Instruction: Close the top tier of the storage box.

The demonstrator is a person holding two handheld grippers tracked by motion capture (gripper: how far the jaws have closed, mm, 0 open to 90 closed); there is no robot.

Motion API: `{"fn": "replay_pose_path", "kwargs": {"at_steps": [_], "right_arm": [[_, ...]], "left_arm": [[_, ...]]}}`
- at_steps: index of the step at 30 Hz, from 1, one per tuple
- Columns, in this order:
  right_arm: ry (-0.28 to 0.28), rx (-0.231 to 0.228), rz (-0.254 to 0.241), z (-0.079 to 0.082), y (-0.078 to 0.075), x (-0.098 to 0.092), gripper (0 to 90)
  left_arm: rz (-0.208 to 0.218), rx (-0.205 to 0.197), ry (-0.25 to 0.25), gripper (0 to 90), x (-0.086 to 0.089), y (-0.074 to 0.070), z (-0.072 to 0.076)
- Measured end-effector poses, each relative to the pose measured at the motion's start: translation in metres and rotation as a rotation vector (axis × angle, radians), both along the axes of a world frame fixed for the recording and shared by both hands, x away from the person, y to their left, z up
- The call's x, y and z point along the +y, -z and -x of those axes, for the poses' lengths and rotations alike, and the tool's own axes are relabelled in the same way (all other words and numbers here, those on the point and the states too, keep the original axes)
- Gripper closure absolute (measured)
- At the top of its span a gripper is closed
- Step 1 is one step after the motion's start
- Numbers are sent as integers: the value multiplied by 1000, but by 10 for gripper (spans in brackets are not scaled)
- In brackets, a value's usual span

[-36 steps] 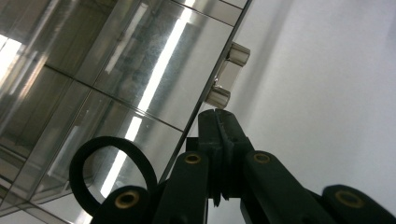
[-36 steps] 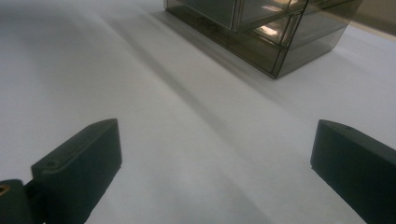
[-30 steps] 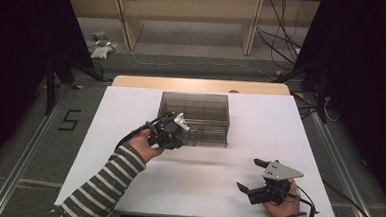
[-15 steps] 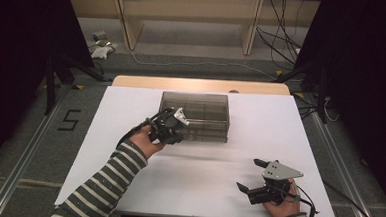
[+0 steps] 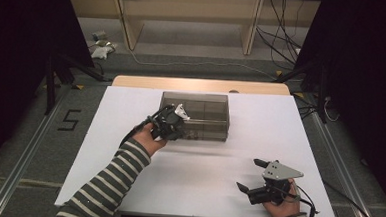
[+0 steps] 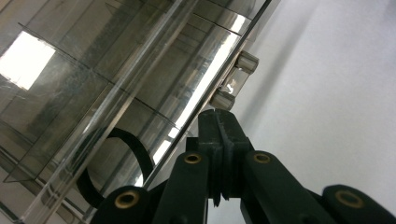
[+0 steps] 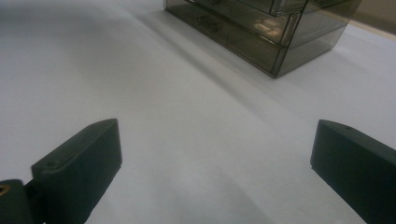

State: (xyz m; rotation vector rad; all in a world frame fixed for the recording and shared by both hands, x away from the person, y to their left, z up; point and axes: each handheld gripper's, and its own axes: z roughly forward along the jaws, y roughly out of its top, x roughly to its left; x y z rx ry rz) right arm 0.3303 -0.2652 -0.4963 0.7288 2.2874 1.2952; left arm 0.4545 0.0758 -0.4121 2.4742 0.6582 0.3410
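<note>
A smoky see-through drawer box (image 5: 201, 105) stands at the middle of the white table (image 5: 197, 184). My left gripper (image 5: 180, 128) is at the box's front left, held by a hand in a striped sleeve. In the left gripper view its jaws (image 6: 219, 119) are pressed together with nothing between them, tips just below a small clear drawer handle (image 6: 233, 81). A black ring (image 6: 133, 151) lies inside the box (image 6: 93, 70) behind the front panel. My right gripper (image 5: 251, 175) rests near the table's front right, open and holding nothing (image 7: 217, 133), facing the box (image 7: 261, 28) from a distance.
The white tabletop runs wide to the left and right of the box. Beyond the table's far edge is a wooden shelf frame (image 5: 190, 18) with cables (image 5: 279, 48) on the floor. Dark curtains flank both sides.
My left gripper has edged a little farther in toward the box front, jaws still together. The right gripper has kept still.
</note>
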Motion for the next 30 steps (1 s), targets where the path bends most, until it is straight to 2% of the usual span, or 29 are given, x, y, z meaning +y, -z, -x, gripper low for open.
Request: {"fn": "replay_pose_path", "kwargs": {"at_steps": [19,30], "right_arm": [[0,-6,1,1,0,0,31],[0,-5,-1,1,0,0,31]], "left_arm": [[28,-30,-66,890,-2,2,-9],[34,-40,-81,890,-3,3,-13]]}}
